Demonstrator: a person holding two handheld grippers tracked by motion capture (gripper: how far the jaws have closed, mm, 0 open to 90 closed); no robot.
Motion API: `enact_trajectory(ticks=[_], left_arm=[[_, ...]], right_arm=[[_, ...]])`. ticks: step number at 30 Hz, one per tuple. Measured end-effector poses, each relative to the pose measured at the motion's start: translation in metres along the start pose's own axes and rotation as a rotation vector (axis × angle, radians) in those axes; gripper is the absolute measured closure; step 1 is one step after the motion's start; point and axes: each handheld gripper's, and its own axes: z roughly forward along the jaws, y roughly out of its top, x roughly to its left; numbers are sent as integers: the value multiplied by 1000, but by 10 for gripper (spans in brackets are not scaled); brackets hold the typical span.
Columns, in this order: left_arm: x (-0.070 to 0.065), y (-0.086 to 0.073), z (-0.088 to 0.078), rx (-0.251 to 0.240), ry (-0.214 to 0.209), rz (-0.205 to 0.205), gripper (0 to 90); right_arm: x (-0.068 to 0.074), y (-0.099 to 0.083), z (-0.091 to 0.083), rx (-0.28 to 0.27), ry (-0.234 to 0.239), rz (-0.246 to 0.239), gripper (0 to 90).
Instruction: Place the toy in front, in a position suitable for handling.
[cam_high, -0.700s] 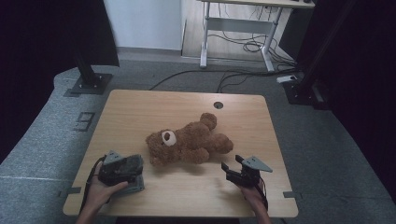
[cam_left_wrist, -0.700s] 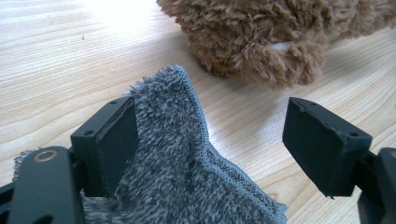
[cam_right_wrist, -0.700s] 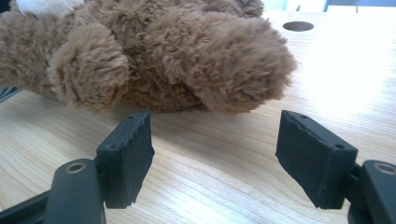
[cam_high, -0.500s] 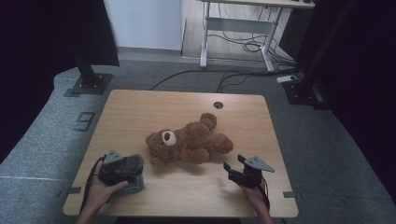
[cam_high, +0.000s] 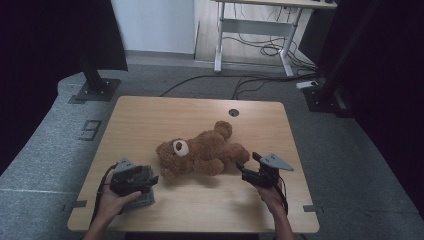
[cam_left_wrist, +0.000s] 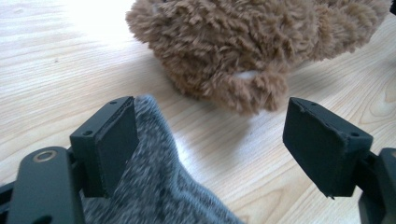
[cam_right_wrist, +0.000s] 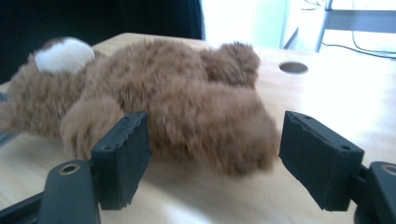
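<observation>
Table (cam_high: 150, 120): pale wood top, round cable hole (cam_high: 233, 112) near its far edge; grey carpet around it.
Teddy bear (cam_high: 202, 152): brown plush, lying on its side about mid-table, slightly toward the near edge. Head with white muzzle points left, legs point right and far.
Left gripper (cam_high: 134, 179): held in the person's left hand (cam_high: 112, 202) at the near left of the table, just left of the bear's head and close to it, apart from it.
Left gripper, jaws: wide apart in the left gripper view (cam_left_wrist: 210, 149); bare wood shows between the pads. Nothing is clamped.
Grey knit cloth (cam_left_wrist: 159, 182): speckled grey fabric lying on the table under and against the left pad in the left gripper view, running toward the near edge. In the high view a grey patch (cam_high: 140, 200) sits beneath that gripper. The pad touches the cloth on one side; the opposite pad stands clear of it.
Bear from left gripper: fuzzy brown mass (cam_left_wrist: 243, 51) just beyond the jaw tips, not between them.
Right gripper (cam_high: 248, 167): held in the right hand (cam_high: 272, 197) at the near right, jaw tips just beside the bear's lower body.
Right gripper, jaws: spread wide in the right gripper view (cam_right_wrist: 212, 154). The bear's leg (cam_right_wrist: 210, 126) fills the gap behind them, slightly blurred; the pads do not press on the fur. No hold.
Grey three-cornered plate (cam_high: 276, 161): atop the right gripper, tilted.
</observation>
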Motion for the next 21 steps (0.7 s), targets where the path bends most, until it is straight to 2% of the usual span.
enact_trajectory(ticks=[2,7,8,11,12,14,15,18,21], left_arm=[[-2,6,6,5,-3,11,183],[-6,24,24,8,-34,17,188],[-7,28,28,14,-39,14,188],[-9,36,40,36,-22,31,189],[-10,39,43,39,-20,33,187],[-10,43,48,48,-24,34,185],[-10,43,50,53,-24,33,184],[-9,44,55,67,-30,18,184],[-10,42,60,77,-42,14,184]], right_arm=[[-1,3,4,4,9,0,231],[-8,28,37,45,71,2,211],[-9,32,43,62,90,5,203],[-8,45,65,118,134,4,156],[-5,48,74,147,158,-13,144],[-3,49,78,158,169,-17,142],[0,48,85,182,189,-34,138],[5,41,96,240,195,-46,134],[7,35,100,263,194,-48,123]])
